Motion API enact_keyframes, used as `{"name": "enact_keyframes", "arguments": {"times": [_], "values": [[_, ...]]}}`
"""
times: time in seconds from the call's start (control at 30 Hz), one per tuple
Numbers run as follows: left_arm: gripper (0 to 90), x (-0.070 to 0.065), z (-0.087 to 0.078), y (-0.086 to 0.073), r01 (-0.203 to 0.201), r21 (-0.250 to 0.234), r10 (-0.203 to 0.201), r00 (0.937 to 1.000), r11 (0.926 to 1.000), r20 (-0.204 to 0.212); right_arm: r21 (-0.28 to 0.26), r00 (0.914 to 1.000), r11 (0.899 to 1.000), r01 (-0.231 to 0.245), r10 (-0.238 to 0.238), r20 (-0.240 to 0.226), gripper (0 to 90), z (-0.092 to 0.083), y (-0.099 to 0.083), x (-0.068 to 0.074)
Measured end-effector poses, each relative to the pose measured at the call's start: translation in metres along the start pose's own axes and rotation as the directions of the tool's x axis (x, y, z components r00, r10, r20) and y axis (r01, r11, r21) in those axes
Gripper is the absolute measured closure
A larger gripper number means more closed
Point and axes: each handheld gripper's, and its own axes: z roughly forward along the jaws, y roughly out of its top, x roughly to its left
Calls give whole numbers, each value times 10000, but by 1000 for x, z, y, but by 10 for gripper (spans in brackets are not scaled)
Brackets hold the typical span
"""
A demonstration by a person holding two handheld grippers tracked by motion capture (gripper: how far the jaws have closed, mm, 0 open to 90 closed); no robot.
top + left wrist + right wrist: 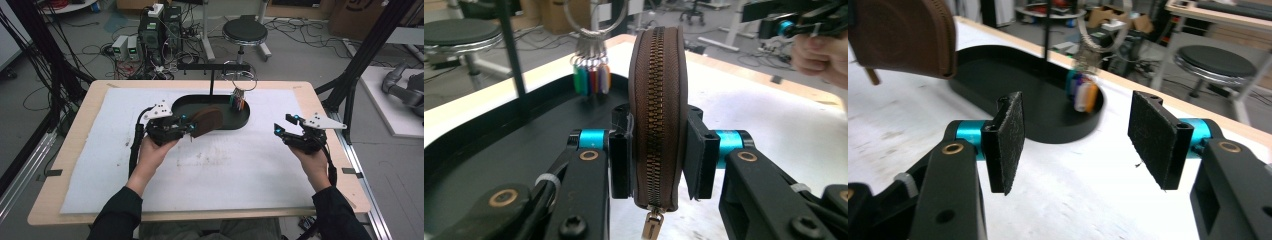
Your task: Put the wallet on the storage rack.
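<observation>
pouch (658,100): brown, leather-looking, matt; brassy metal zip teeth and pull, dull shine
my left gripper (656,160): black matt plastic-looking arms, glossy blue metal collars, brass-coloured rivets; pads pressed flat on the pouch
my right gripper (1083,135): same build; its pads (1007,140) look rough, gritty, black
tray (998,65): black, smooth, slight sheen, looks like plastic
key ring (594,15): bright polished metal; tags (591,79) glossy coloured plastic
table cover (220,165): white, matt, cloth-like, stained
table (80,115): pale wood edge, smooth
</observation>
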Motion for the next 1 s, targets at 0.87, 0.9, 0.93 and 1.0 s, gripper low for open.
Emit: {"name": "enact_keyframes", "arguments": {"times": [0.87, 0.9, 0.93, 1.0], "values": [[688, 37, 66, 20, 75, 729, 16, 9923, 9973, -1241, -5, 9971, 9989, -458, 458, 605, 410, -1, -5, -14], [688, 38, 69, 19, 45, 788, 60, 9911, 9969, -1331, -21, 9971, 9989, -476, 477, 596, 412, -1, -5, -14], [688, 39, 71, 18, 79, 781, 34, 9898, 9969, -1425, -7, 9972, 9988, -481, 481, 574, 413, -1, -6, -15], [687, 42, 75, 15, 181, 821, -56, 9886, 9965, -1502, 1, 9971, 9987, -507, 506, 561, 415, -1, -6, -15]]}}
